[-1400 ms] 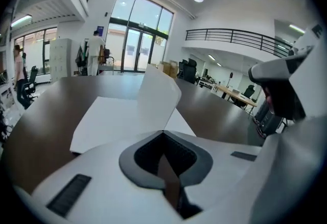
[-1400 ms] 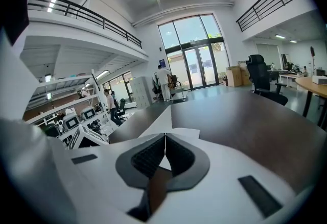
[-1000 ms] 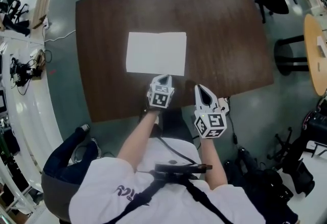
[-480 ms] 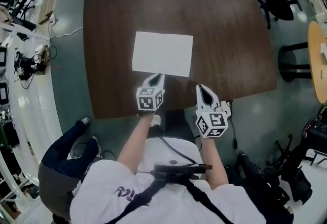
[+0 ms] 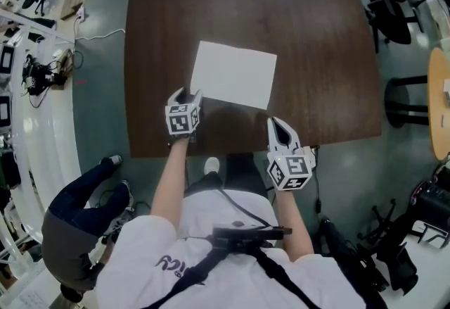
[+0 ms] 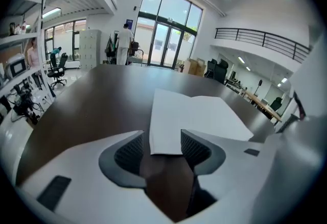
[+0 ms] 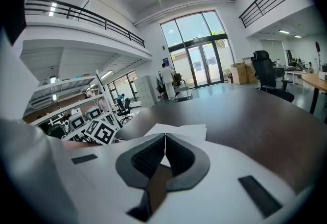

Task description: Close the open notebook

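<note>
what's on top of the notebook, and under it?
Nothing lies on the open notebook; its white pages are bare. It lies flat on the brown table. Whatever is directly beneath the pages is covered.

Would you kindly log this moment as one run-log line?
task: closing pending | notebook: open, flat on table | left claw: jaws just opened, notebook corner between them, ungripped | right claw: shut, empty
</note>
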`<state>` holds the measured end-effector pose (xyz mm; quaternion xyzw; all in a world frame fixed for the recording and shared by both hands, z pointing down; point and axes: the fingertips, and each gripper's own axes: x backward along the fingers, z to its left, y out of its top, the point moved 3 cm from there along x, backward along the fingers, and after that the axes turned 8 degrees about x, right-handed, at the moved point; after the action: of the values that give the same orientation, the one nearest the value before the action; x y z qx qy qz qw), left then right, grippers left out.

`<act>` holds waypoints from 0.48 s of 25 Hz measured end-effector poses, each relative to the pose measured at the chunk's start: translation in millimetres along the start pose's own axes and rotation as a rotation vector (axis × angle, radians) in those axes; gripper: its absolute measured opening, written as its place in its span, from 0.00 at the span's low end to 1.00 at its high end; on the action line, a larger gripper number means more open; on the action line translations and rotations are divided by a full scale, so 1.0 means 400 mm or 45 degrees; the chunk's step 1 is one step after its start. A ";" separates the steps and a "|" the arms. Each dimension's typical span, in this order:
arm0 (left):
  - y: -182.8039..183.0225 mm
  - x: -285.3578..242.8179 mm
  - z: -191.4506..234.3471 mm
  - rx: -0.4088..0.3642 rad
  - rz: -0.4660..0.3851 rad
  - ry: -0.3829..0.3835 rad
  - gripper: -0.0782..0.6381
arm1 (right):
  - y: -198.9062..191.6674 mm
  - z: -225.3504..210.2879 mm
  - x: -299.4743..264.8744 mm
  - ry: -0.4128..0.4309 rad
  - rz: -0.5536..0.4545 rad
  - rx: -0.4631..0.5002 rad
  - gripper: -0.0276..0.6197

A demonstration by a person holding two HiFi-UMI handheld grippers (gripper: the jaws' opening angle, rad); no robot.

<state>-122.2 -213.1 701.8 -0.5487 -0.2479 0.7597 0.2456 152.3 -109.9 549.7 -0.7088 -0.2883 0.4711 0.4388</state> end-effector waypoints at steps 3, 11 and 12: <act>-0.009 -0.029 0.014 -0.041 0.063 0.035 0.39 | 0.002 -0.002 -0.003 0.000 0.005 0.007 0.05; -0.031 -0.056 0.030 0.003 0.159 0.113 0.36 | 0.001 -0.006 -0.004 -0.009 0.006 0.005 0.05; -0.029 -0.055 0.031 -0.009 0.164 0.129 0.33 | -0.002 -0.008 -0.001 -0.013 0.009 0.003 0.05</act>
<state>-126.7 -219.8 728.5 -0.6020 -0.2019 0.7445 0.2064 155.1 -111.2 551.3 -0.7069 -0.2876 0.4765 0.4364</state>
